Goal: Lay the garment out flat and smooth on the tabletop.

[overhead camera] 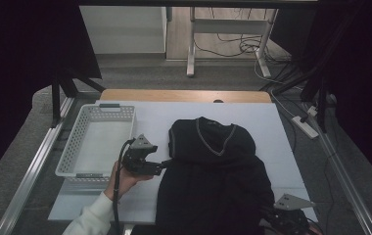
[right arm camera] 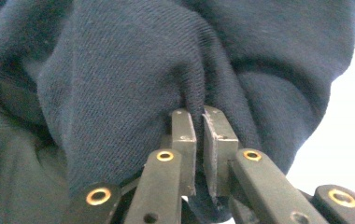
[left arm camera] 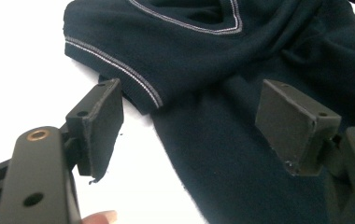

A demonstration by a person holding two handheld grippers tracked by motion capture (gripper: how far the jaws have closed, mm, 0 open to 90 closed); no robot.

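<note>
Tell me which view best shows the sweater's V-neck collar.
The high view: the whole collar lies flat on the dark sweater. The left gripper view catches its striped point at the frame's top. The right gripper view gives bunched fabric, no collar.

The table (overhead camera: 282, 142) is seen by the high view from above, looking forward and down, with the whole sweater (overhead camera: 213, 171) in frame. The sweater (left arm camera: 241, 107) is viewed closely from its left side by the left gripper view. The sweater (right arm camera: 133, 70) cloth is seen very close in the right gripper view.
</note>
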